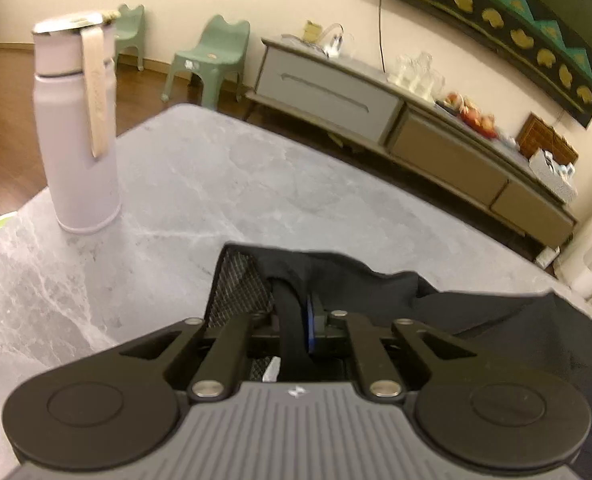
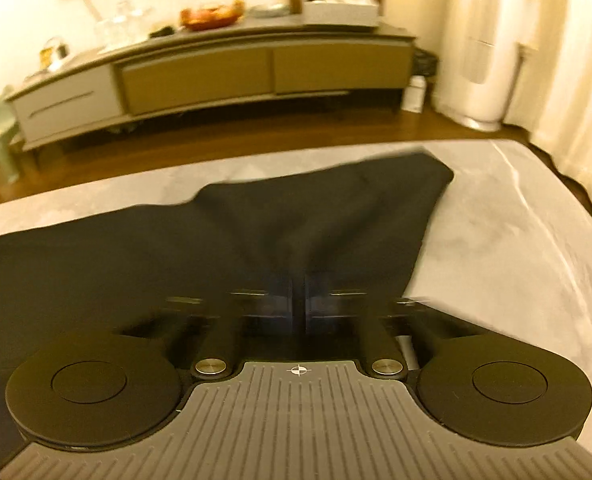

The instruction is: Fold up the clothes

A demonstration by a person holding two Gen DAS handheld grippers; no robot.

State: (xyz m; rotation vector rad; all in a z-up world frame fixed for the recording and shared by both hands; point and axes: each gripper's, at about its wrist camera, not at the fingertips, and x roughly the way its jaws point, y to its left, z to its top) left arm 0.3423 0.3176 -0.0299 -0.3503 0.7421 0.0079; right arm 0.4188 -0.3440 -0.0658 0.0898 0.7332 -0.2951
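Both grippers of mine, left gripper [image 1: 296,320] and right gripper [image 2: 298,300], pinch the dark garment [image 2: 215,232] on the marble table [image 1: 215,184]; a lilac bottle [image 1: 77,136] stands left of the garment.

No legible text, labels or numbers anywhere.

A tall bottle [image 1: 77,128] stands near the table's [image 1: 223,184] far left corner; the bare top beside it is open.
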